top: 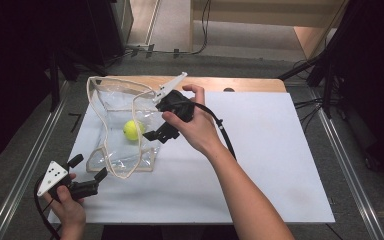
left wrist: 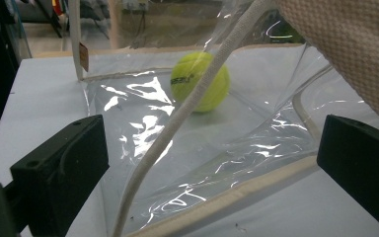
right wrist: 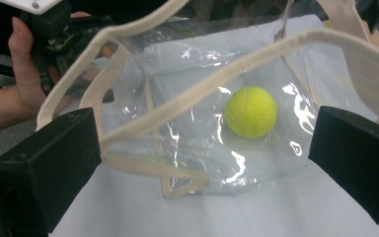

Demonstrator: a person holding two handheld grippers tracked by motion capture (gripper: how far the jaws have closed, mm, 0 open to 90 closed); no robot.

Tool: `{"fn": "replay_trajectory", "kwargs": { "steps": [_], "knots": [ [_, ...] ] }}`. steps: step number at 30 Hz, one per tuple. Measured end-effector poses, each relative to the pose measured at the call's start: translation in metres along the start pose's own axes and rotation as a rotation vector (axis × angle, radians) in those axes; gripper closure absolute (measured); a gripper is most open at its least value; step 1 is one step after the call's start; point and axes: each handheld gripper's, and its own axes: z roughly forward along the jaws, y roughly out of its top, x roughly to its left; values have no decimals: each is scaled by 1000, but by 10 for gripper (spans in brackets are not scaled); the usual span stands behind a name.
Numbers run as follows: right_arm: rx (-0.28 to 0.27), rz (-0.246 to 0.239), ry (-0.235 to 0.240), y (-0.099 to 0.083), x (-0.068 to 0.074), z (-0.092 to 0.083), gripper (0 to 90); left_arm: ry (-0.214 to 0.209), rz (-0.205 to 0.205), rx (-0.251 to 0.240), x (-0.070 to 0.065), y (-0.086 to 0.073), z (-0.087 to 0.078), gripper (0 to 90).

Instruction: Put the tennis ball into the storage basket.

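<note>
1. Table: wooden top (top: 250,84) covered by a smooth white sheet (top: 270,150); a strip of bare wood shows along the far edge. The right half of the sheet lies bare, and a broad bare band runs along the near edge.
2. Clear plastic tote bag (top: 114,107): glossy, creased film trimmed in cream woven webbing, lying on the left half of the sheet with its mouth held up and open. Its near bottom corner (top: 147,167) rests flat on the sheet. A long webbing handle (top: 111,160) loops down toward the near-left side.
3. Tennis ball (top: 133,130): yellow-green, felted, round, lying inside the bag on its lower wall, near the middle. The left gripper view shows dark lettering on the ball (left wrist: 201,81), seen through the film with a handle strap crossing in front.
4. Right gripper (top: 159,134): black, held over the bag's right edge, just beside the ball. Jaws spread wide, gripping nothing; in the right gripper view (right wrist: 205,168) the ball (right wrist: 251,111) and a webbing strap lie between them.
5. Left gripper (top: 87,168): black body with a grey three-cornered plate, at the near-left corner of the sheet, just beside the handle loop. Jaws spread wide, empty; in the left gripper view (left wrist: 212,163) they frame the bag's hem.
6. Surroundings: grey floor and metal rails flank the table on both sides.
</note>
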Motion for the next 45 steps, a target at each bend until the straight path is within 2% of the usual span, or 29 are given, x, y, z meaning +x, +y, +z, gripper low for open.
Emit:
{"fn": "replay_trajectory", "kwargs": {
  "steps": [4,6,11,13,33,40,45],
  "knots": [
    [-7,12,-8,-12,-1,-5,0,-1,6,2,0,0,0,0],
    [-11,14,-38,-25,0,-9,0,1,8,3,0,0,0,0],
    [-9,49,-44,-41,-2,-13,0,2,7,3,-1,0,1,0],
    [-22,63,-46,-52,-4,-16,0,2,10,4,-1,0,1,0],
    [-66,129,-103,-118,-9,-34,0,0,5,-1,-1,0,0,0],
    [-75,149,-115,-131,-7,-39,0,1,8,-3,-1,0,-1,0],
    [-89,142,-122,-142,-6,-45,0,0,9,-4,-1,0,-1,0]
  ]
}}
